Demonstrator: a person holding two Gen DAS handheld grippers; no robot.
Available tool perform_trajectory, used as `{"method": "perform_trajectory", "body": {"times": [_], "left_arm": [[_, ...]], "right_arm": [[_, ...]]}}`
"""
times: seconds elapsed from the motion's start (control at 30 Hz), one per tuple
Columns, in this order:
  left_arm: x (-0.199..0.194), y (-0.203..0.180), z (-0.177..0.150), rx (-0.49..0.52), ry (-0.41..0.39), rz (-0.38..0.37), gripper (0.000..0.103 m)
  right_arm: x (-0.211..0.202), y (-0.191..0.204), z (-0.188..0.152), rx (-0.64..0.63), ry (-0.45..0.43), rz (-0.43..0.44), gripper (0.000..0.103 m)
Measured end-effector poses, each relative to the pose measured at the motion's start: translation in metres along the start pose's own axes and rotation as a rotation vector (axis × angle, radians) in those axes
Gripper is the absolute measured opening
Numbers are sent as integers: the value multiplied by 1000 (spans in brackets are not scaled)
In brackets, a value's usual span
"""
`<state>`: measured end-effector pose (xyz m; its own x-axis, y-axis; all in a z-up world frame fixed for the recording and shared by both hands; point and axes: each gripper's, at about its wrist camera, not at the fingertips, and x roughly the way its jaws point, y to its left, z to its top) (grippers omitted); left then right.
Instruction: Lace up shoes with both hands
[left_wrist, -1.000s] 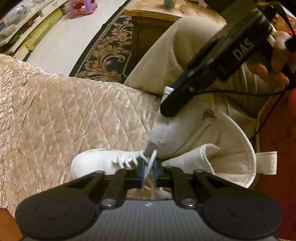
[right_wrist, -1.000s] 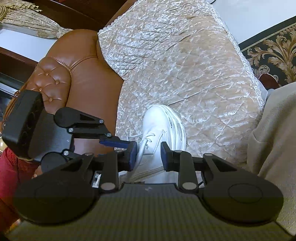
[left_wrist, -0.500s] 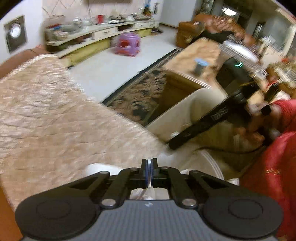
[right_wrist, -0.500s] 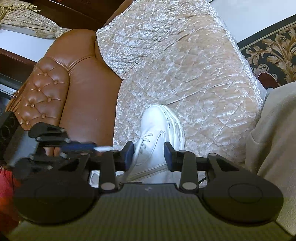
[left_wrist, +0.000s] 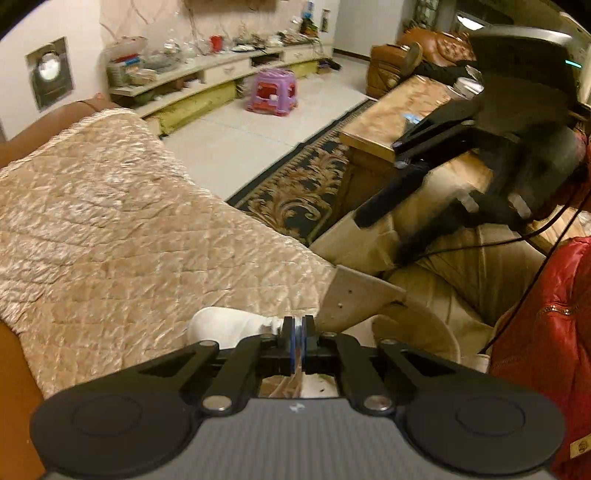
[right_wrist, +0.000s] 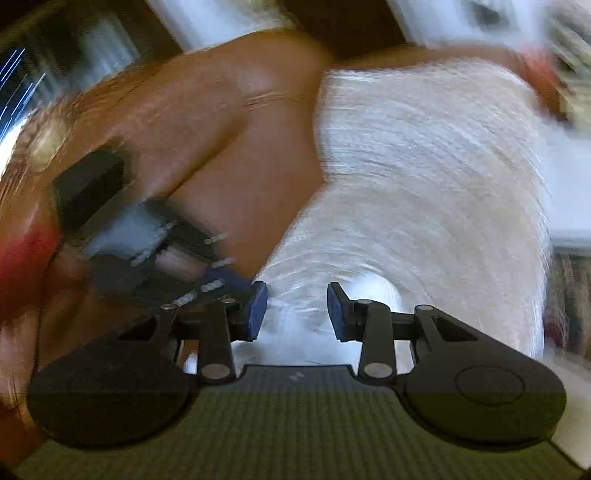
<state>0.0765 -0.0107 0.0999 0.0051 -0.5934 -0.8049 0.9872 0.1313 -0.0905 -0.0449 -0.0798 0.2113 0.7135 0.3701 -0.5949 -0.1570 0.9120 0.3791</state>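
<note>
Shoe (left_wrist: 225, 325) now sits half hidden below the lifted left gripper (left_wrist: 297, 341), jaws pinched, probably on lace; right gripper (right_wrist: 296, 310) has swung away, jaws open, so the lace draws tight.

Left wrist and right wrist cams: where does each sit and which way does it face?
Left wrist: on the left gripper, jaws shut on a shoelace; faces over the white shoe and quilted cover into the room; shows the right gripper, trouser leg, red sleeve.
Right wrist: on the right gripper, jaws open; blurred, faces sofa arm and cover; left gripper at left.
Shared: cover, shoe, each other's gripper.
</note>
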Motion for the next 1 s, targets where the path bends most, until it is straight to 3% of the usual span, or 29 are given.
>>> {"method": "perform_trajectory", "body": {"times": [0.07, 0.17, 0.23, 0.33, 0.4, 0.43, 0.63, 0.8, 1.0], "left_arm": [[-6, 1, -6, -19, -19, 13, 2], [-14, 3, -16, -47, -49, 27, 2], [-15, 3, -21, -63, -69, 22, 2], [-15, 5, -27, -84, -95, 5, 2], [-12, 7, -30, -92, -110, -7, 2], [-9, 8, -29, -93, -113, -13, 2], [5, 16, -22, -85, -123, -60, 2], [14, 21, -21, -102, -116, -88, 2], [24, 29, -26, -121, -64, -120, 2]], "right_arm": [[9, 34, 12, -235, 90, -11, 42], [34, 67, 13, -435, 226, -68, 41], [51, 73, 6, -525, 309, -104, 32], [74, 71, -5, -597, 423, -145, 27], [82, 75, -15, -663, 448, -186, 25], [85, 77, -18, -684, 458, -200, 15], [86, 77, -32, -616, 418, -251, 6], [50, 75, -4, -469, 191, -278, 2], [41, 87, -27, -517, 214, -212, 2]]}}
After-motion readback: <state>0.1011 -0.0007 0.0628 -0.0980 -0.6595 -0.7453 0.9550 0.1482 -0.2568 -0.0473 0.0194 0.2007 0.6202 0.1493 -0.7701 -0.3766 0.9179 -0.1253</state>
